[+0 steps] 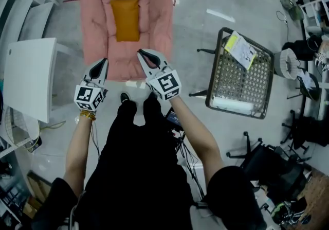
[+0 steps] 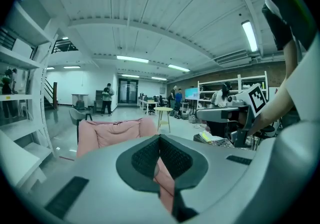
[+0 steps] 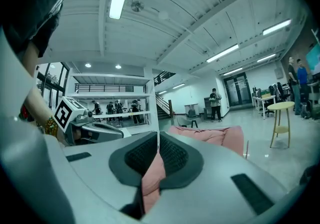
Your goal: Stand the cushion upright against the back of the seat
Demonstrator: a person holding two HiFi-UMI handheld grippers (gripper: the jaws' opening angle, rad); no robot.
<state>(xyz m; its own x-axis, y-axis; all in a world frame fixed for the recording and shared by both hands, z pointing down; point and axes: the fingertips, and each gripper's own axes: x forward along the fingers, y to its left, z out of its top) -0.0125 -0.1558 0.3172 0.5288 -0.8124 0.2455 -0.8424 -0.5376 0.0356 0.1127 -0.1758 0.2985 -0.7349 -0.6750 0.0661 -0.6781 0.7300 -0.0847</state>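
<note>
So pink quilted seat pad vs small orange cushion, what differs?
The pink quilted seat pad is far larger; the orange cushion is a small rectangle lying at its middle. The left gripper and right gripper pinch the pad's front edge; the cushion is untouched. Both look soft.

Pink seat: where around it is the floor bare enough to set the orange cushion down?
Bare floor lies between the pink seat and the wire chair. Left is crowded by the white table; the far right is cluttered.
</note>
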